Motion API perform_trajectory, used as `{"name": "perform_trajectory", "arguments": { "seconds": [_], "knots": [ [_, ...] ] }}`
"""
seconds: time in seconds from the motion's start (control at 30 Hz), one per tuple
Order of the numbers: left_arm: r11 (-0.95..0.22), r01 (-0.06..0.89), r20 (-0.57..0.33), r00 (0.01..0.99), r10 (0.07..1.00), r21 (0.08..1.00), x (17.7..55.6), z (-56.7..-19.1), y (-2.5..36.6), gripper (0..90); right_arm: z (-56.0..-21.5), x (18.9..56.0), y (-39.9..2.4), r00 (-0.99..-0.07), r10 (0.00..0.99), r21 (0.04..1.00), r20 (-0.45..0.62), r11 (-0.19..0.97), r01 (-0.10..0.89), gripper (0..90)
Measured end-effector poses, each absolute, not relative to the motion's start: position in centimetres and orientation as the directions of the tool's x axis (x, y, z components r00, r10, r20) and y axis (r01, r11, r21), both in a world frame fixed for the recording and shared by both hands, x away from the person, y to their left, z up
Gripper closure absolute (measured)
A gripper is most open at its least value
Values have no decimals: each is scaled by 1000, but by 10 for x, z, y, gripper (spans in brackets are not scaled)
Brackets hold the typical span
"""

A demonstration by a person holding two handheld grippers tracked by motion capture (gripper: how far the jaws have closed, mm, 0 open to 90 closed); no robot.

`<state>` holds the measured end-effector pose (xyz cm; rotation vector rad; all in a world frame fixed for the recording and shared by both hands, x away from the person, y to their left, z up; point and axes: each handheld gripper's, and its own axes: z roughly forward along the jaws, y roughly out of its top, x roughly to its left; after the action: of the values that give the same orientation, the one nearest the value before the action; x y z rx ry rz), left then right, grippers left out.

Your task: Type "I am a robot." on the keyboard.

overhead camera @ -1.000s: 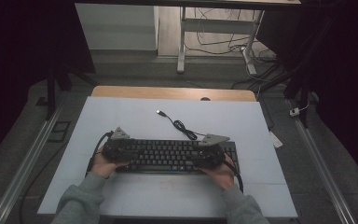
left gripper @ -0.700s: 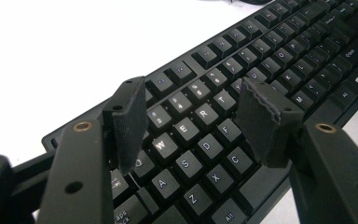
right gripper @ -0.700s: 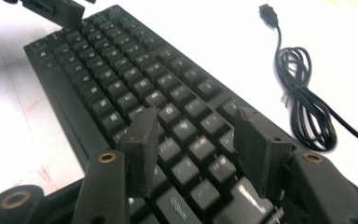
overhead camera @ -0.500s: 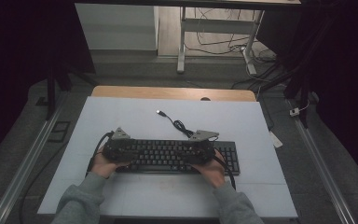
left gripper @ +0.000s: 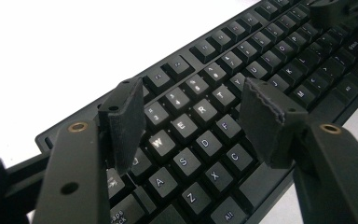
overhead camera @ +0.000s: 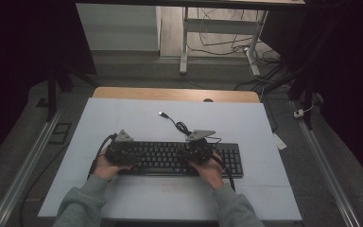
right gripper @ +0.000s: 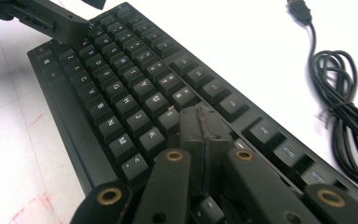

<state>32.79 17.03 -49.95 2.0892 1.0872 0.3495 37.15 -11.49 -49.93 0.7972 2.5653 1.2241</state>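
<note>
A black keyboard (overhead camera: 170, 158) lies flat on the white mat (overhead camera: 123, 118). My left gripper (overhead camera: 120, 150) hovers over its left end, open. In the left gripper view its pads (left gripper: 123, 123) stand wide apart above the W, E, R and D keys (left gripper: 200, 126), with nothing between them. My right gripper (overhead camera: 199, 150) is over the keyboard's middle-right part. In the right gripper view its jaws have just closed and it is shut (right gripper: 200, 123), pads pressed together with nothing between them, tips just over the keys beside K (right gripper: 151, 135). Whether the tips touch a key I cannot tell.
The keyboard's black cable (overhead camera: 182, 126) lies coiled behind it, its USB plug (overhead camera: 161, 114) loose on the mat. A wooden table edge (overhead camera: 170, 93) runs along the back. Metal rails flank the table. Bare mat stretches behind and in front of the keyboard.
My right gripper has slid left along the keyboard, from its right end to the middle-right. The left gripper has stayed in place.
</note>
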Motion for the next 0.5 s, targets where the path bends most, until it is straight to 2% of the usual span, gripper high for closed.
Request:
{"name": "perform_trajectory", "arguments": {
  "seconds": [0.5],
  "knots": [
    [-368,592,-92,604,792,718,328,-500,171,402,-510,375,-98,-842,539,734,23,563,380,895]
  ]
}}
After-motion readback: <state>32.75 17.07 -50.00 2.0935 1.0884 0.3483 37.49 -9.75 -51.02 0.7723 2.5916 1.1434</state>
